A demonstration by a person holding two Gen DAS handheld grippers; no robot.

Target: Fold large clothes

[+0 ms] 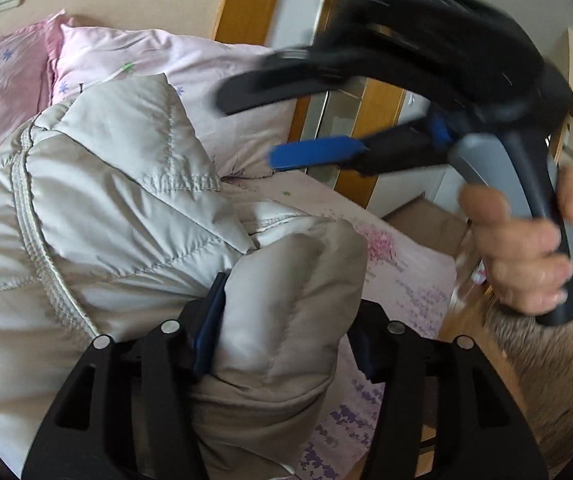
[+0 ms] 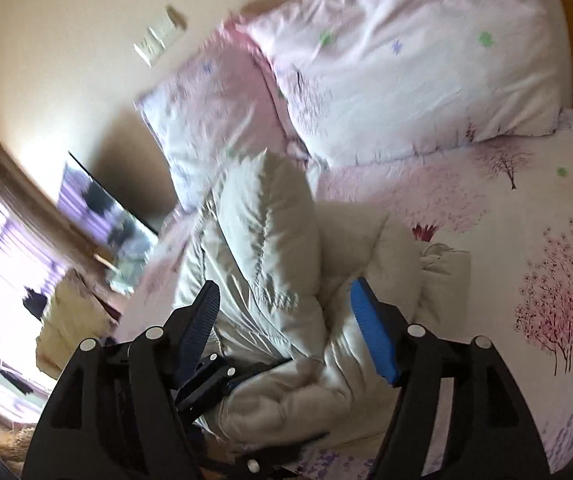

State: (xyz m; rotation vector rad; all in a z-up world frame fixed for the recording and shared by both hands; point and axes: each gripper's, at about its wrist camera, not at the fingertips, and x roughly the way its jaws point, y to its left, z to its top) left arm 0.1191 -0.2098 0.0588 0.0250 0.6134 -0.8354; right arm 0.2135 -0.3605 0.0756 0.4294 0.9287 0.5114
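Pink floral bedding covered the bed (image 2: 498,208), with two pillows propped against a cream wall (image 2: 66,32) at its head: a pale one (image 2: 406,64) and a pinker one (image 2: 214,112) beside it. A light switch plate (image 2: 158,36) sat on the wall above them, and a wooden door frame (image 1: 242,0) stood past the bed in the left wrist view.

On the bedding lay the task's garment, a bulky pale grey quilted jacket (image 1: 106,208), bunched up in thick padded folds rather than spread flat. The left gripper (image 1: 282,344) was clamped on a puffy fold of it, the padding bulging out between its blue-lined fingers (image 1: 208,328).

The right gripper (image 1: 262,128) hung in the air above the jacket, seen from the left wrist camera as a blurred black body with one blue-padded finger (image 1: 314,154) and one dark finger well apart, touching nothing. The person's right hand (image 1: 526,252) gripped its grey handle. In the right wrist view its own fingers (image 2: 374,336) stood wide apart on either side of the jacket (image 2: 270,248); a dark linkage low between them was possibly the left gripper, though blur made that uncertain.
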